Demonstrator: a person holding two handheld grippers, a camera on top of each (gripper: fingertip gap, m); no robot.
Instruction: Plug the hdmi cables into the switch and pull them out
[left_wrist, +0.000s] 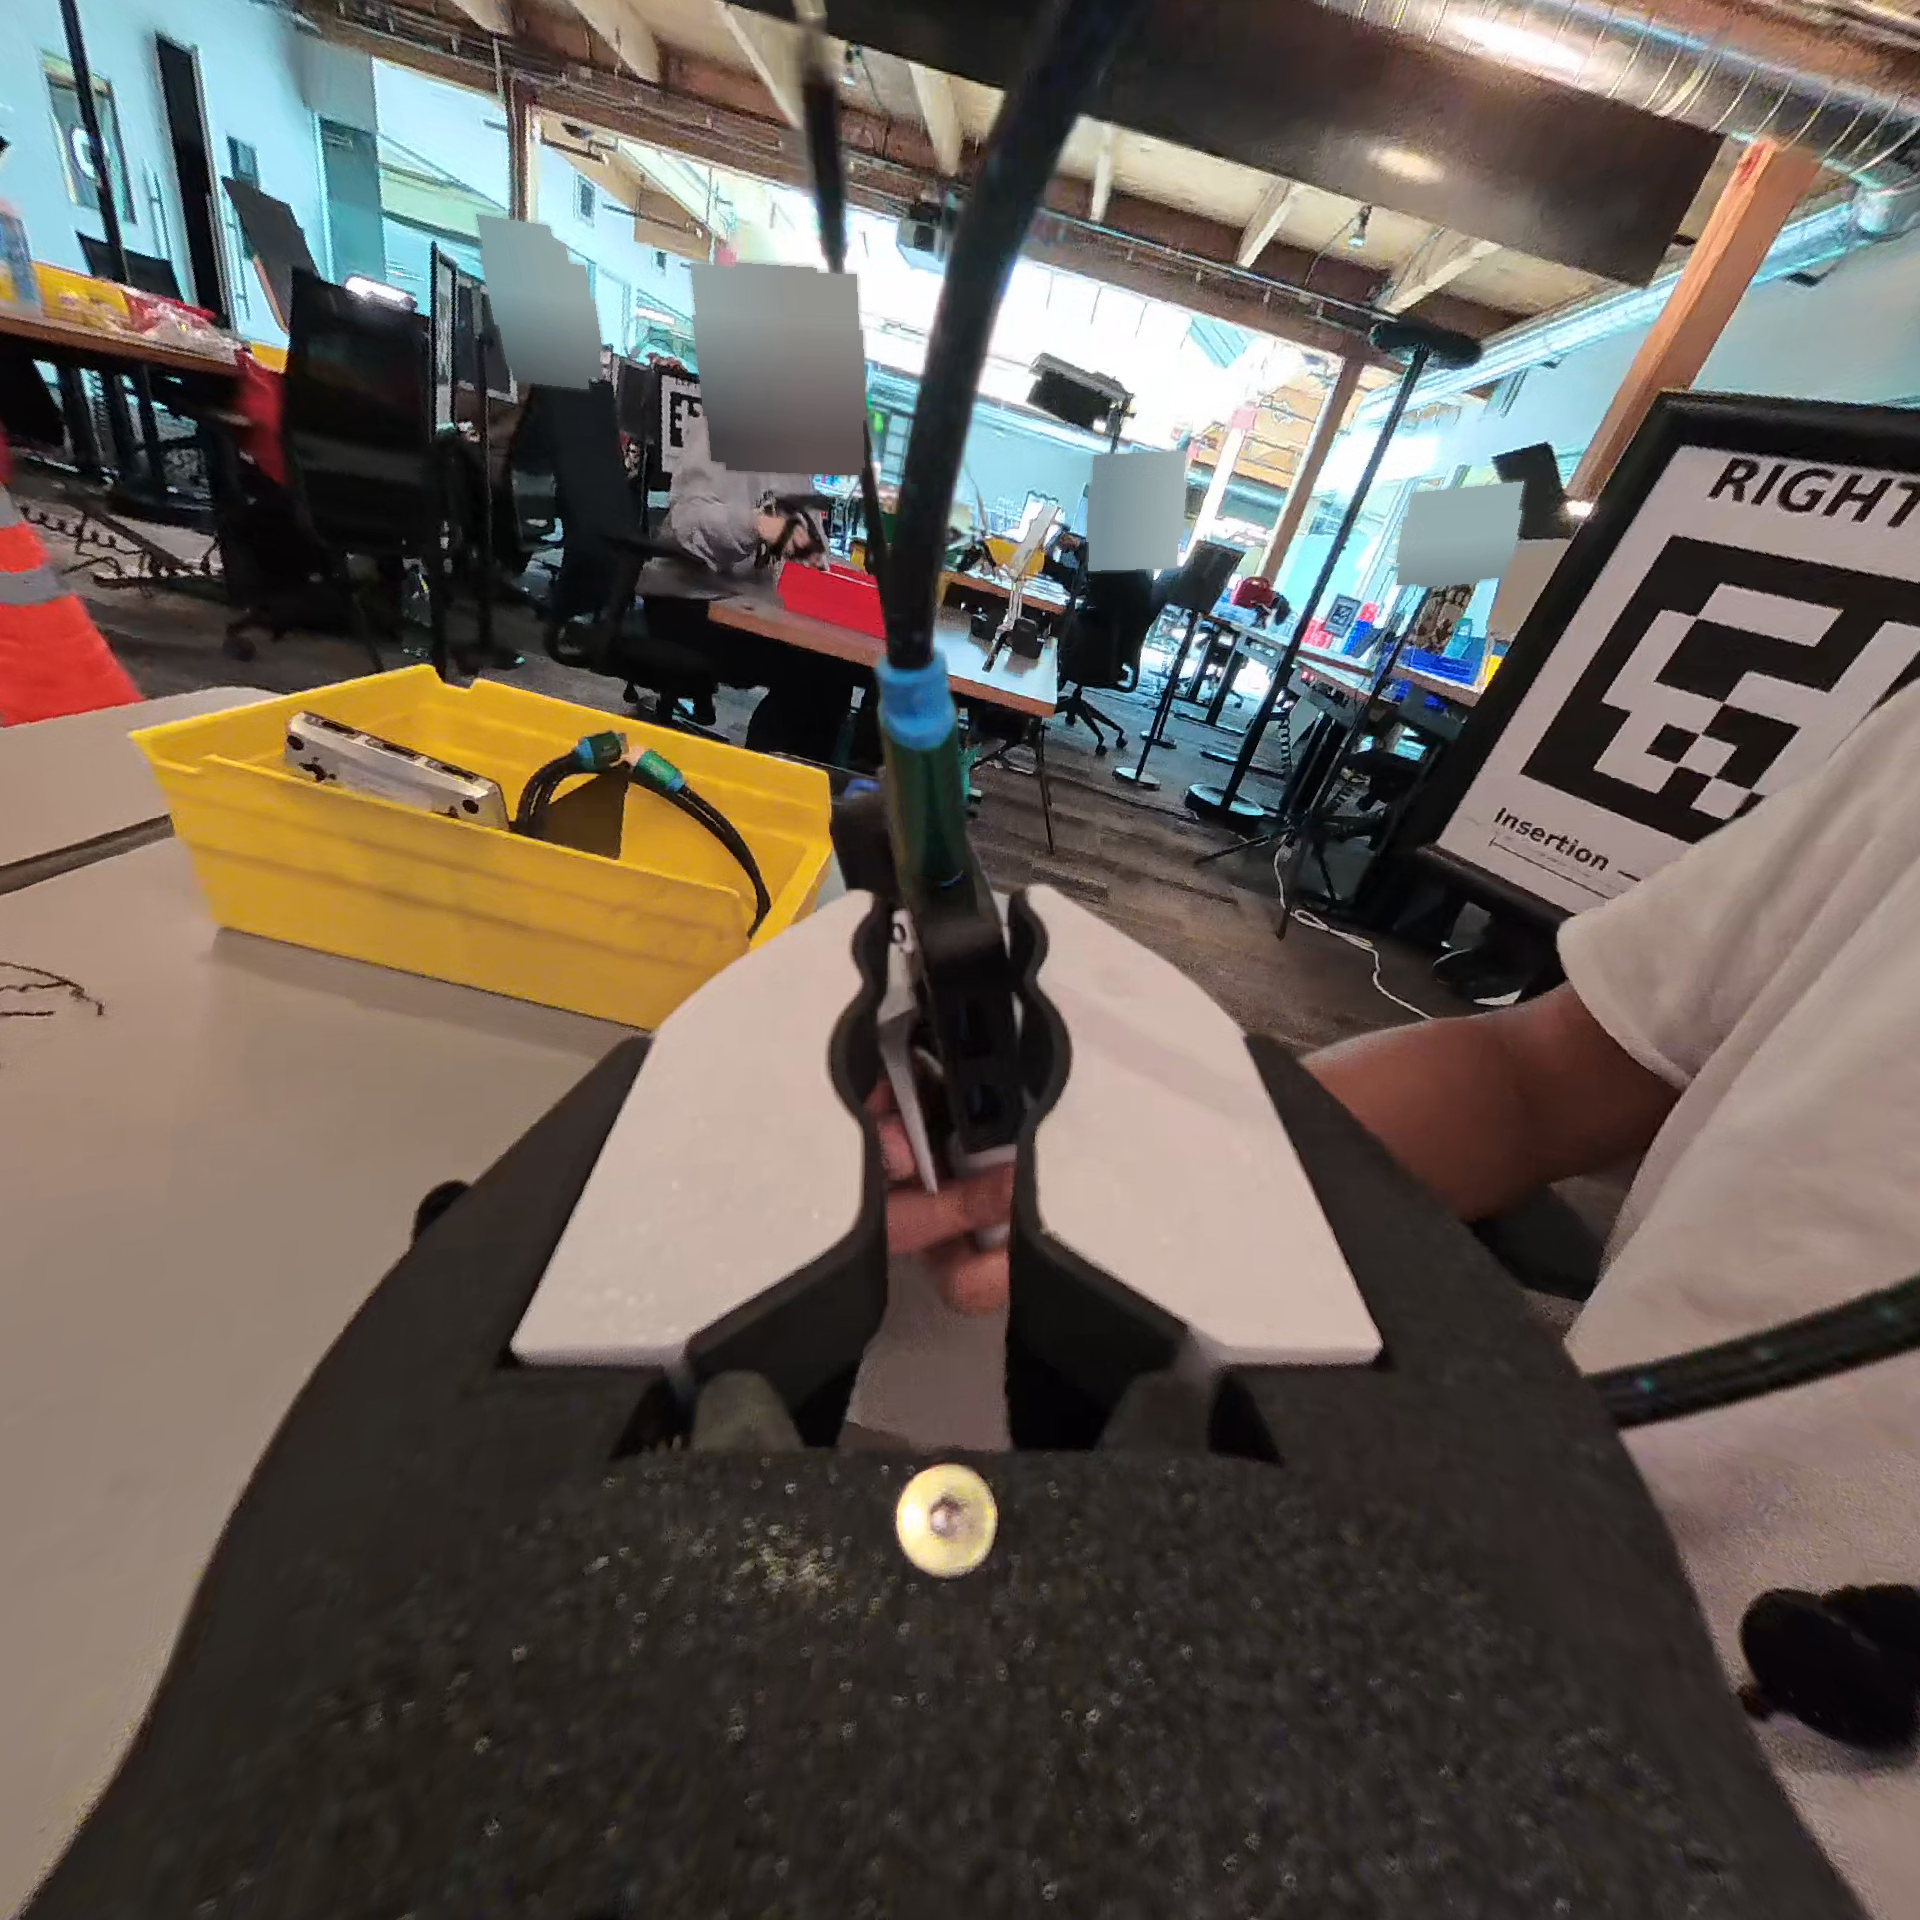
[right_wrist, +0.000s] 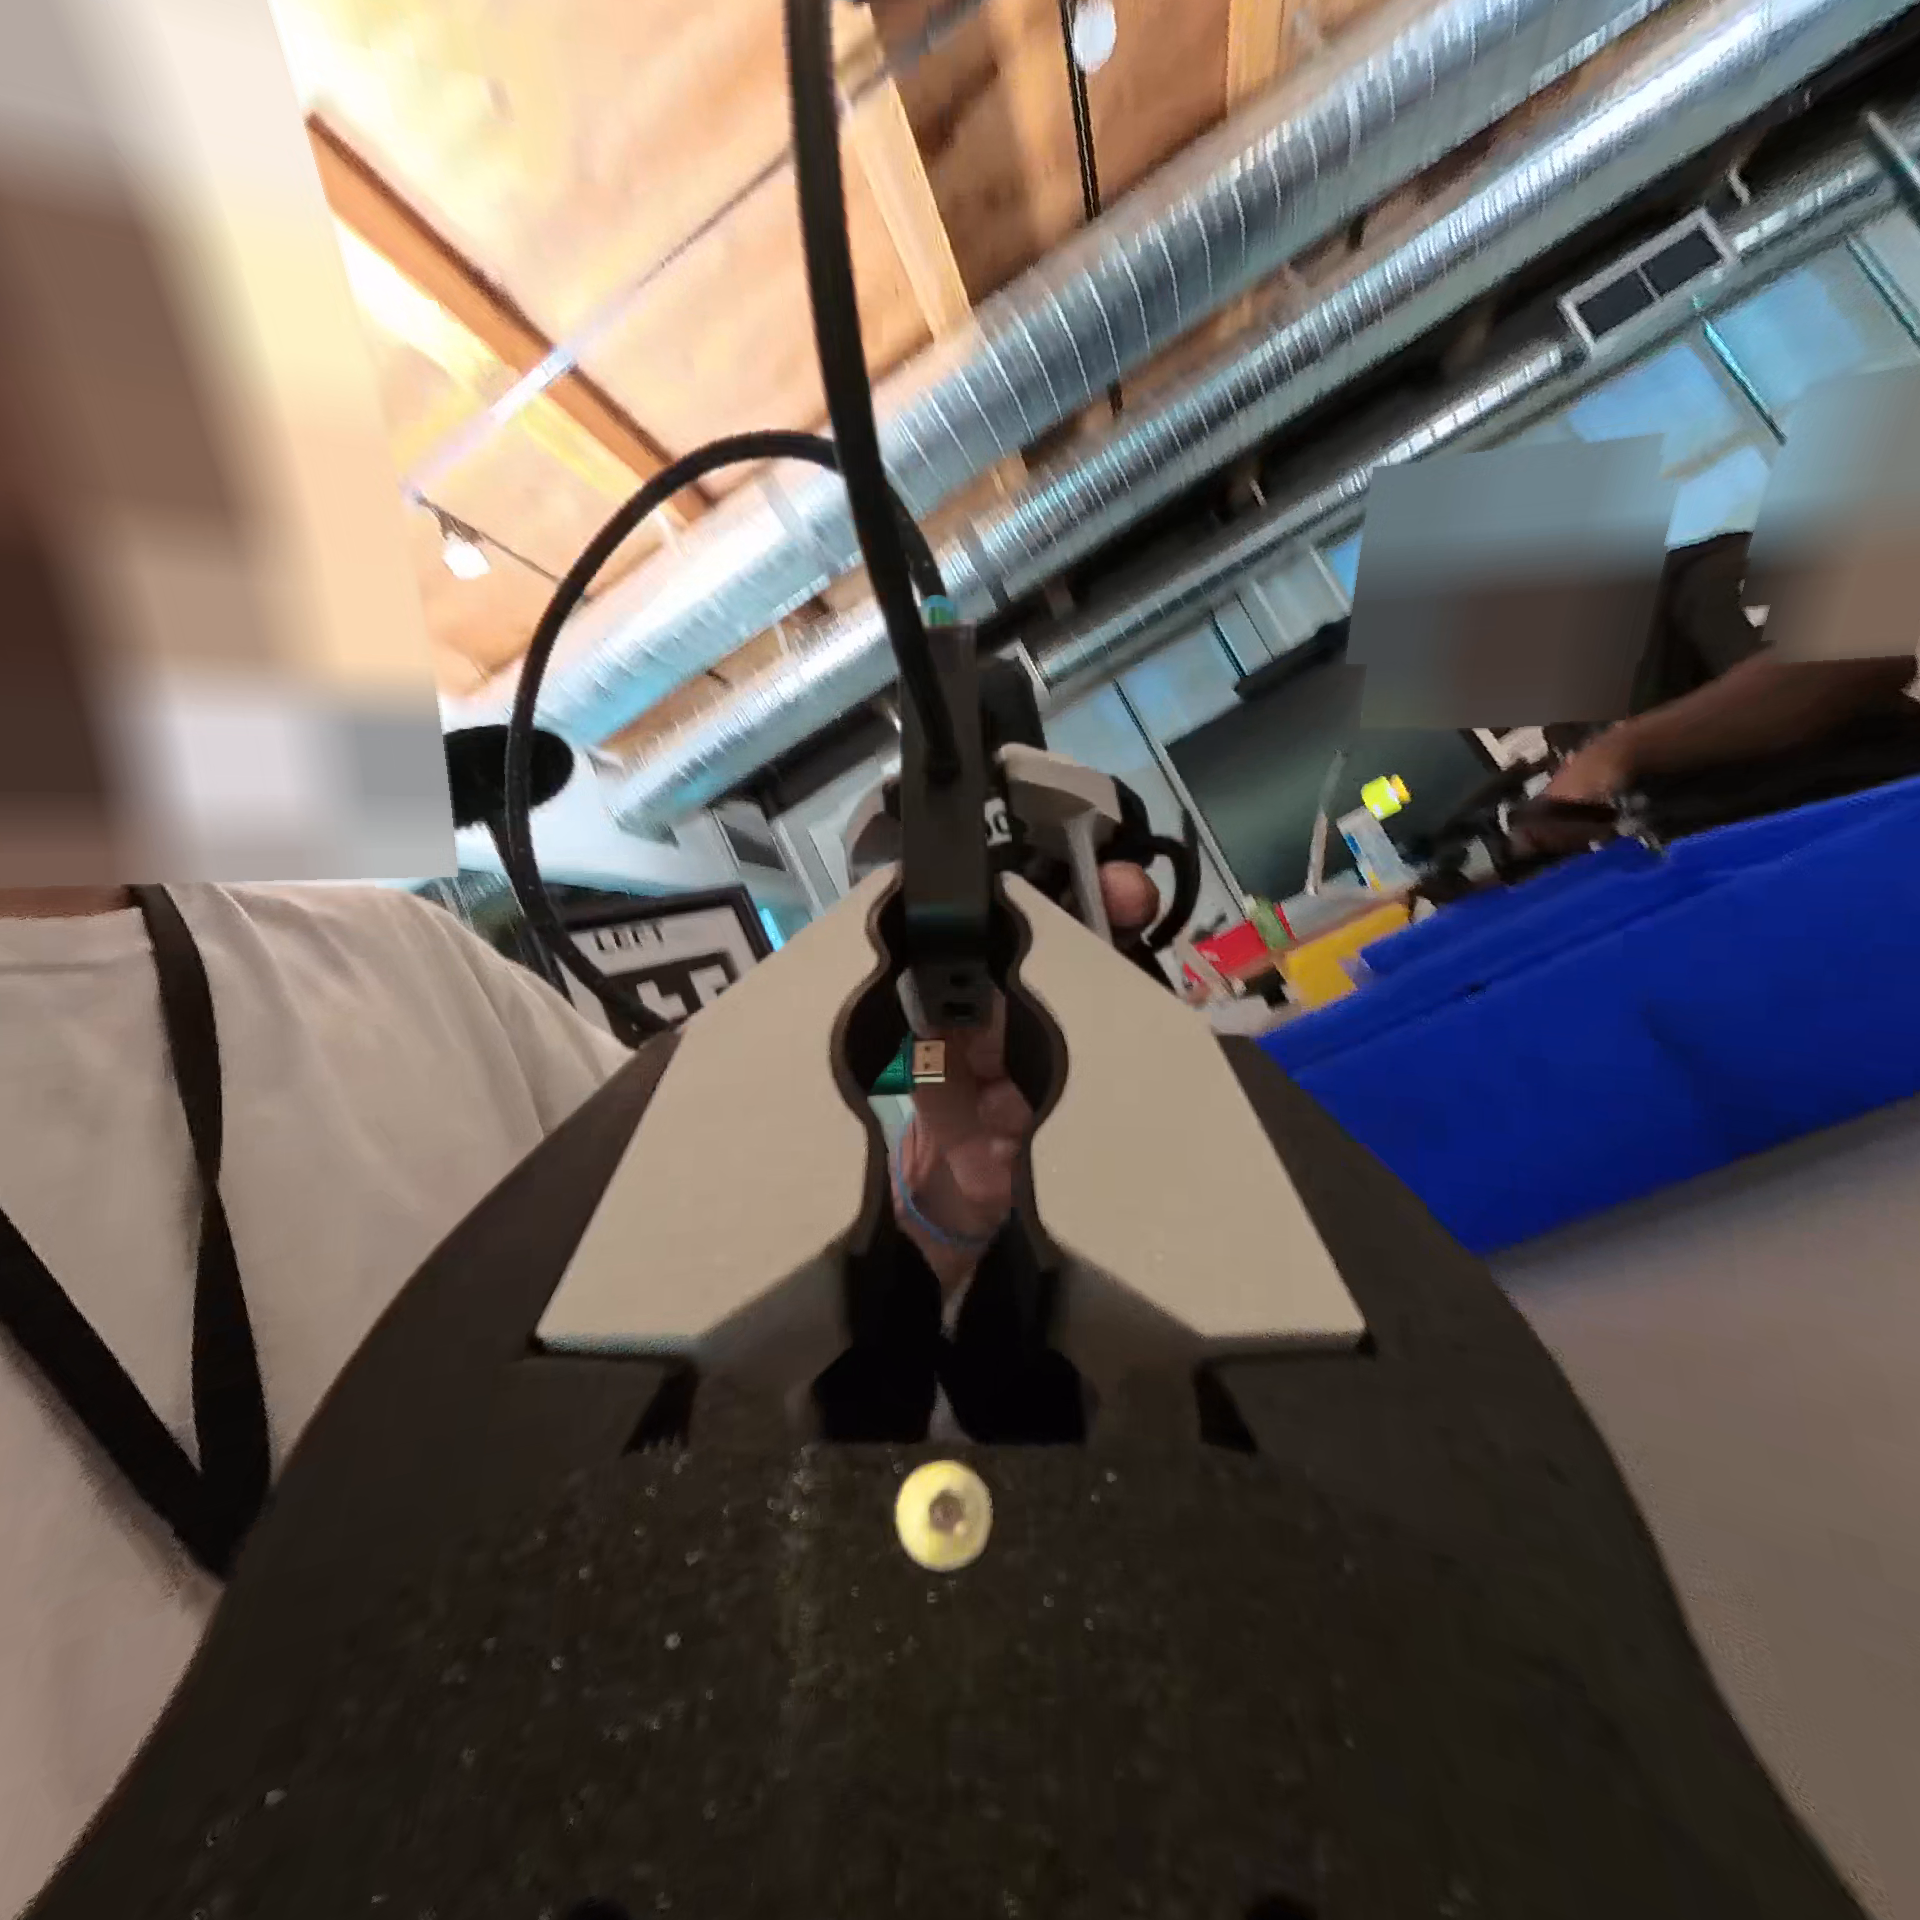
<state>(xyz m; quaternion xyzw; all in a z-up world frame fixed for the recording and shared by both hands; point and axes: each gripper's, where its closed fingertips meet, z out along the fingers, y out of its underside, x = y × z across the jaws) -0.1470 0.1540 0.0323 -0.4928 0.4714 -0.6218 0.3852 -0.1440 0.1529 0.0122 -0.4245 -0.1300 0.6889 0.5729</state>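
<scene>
A small black HDMI switch (right_wrist: 940, 977) with a grey port face stands upright between my two grippers, which meet tip to tip. My right gripper (right_wrist: 948, 899) is shut on it. In the left wrist view the switch (left_wrist: 971, 997) sits between the nearly closed fingers of my left gripper (left_wrist: 945, 914). A black HDMI cable with a blue ring and a green plug (left_wrist: 925, 790) is plugged into the switch's top and rises out of view. A second green plug with a bare gold tip (right_wrist: 923, 1068) shows below the switch, unplugged.
A yellow bin (left_wrist: 468, 894) on the grey table (left_wrist: 260, 1143) holds a silver switch (left_wrist: 395, 774) and a coiled cable with green plugs. A blue bin (right_wrist: 1610, 997) stands to the right. The person's white shirt and arm (left_wrist: 1507, 1101) are close by. A marker board (left_wrist: 1714, 665) stands behind. Left and right tips are no more than a few centimetres apart.
</scene>
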